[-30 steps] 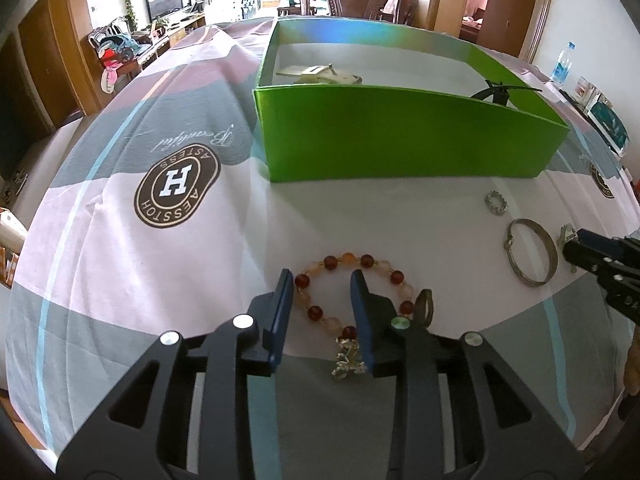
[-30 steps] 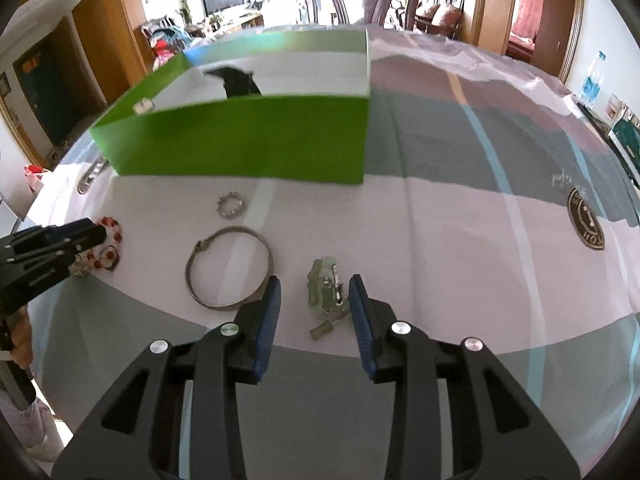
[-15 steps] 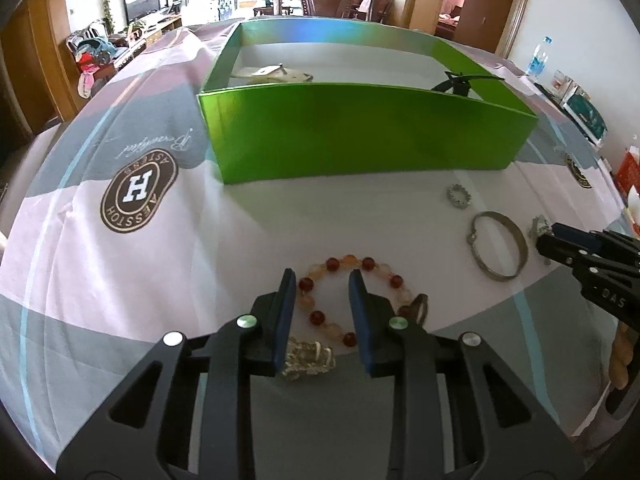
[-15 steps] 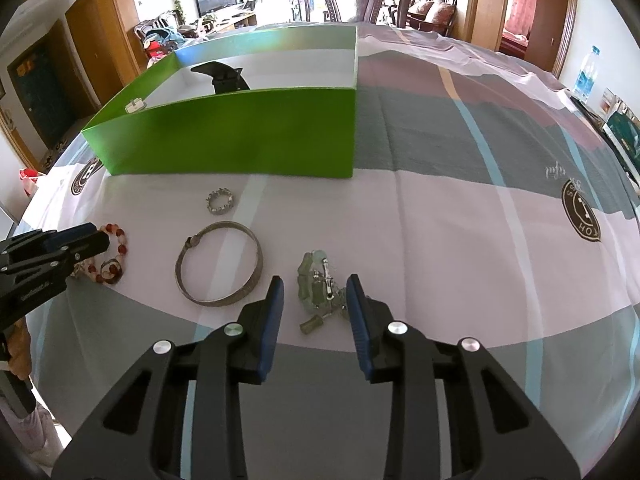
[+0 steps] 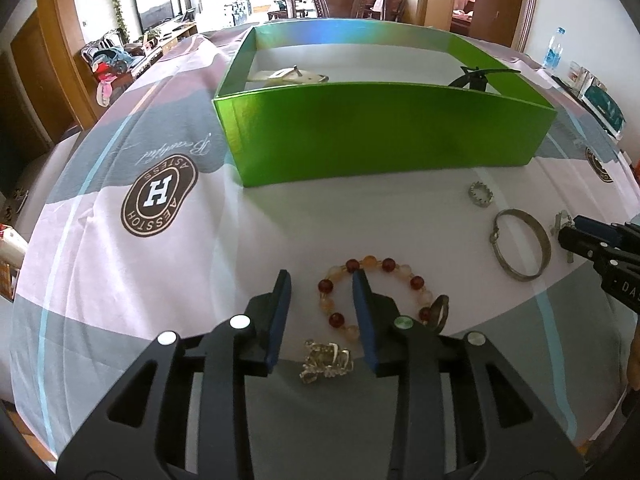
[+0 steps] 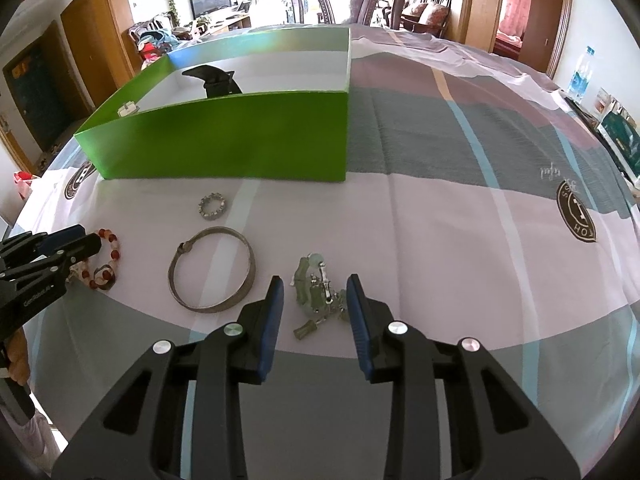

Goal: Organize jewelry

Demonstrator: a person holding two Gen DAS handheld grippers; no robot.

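Patterned cloth point(image 5: 132, 280) covered the table; a green box point(image 5: 380, 132) stood toward its far edge, holding a pale item point(image 5: 288, 76) and a black clip point(image 6: 214, 78). Before the box lay a small ring point(image 5: 481, 194), a metal bangle point(image 5: 520, 244) and a bead bracelet point(image 5: 372, 292); nearer the front edge lay a gold brooch point(image 5: 326, 362). The left gripper point(image 5: 322, 280) was opening, its fingers spread over the brooch and part of the bracelet, pinching nothing; the right gripper point(image 6: 314, 286) stood spread around a green-and-silver piece point(image 6: 316, 294), not pressing it.
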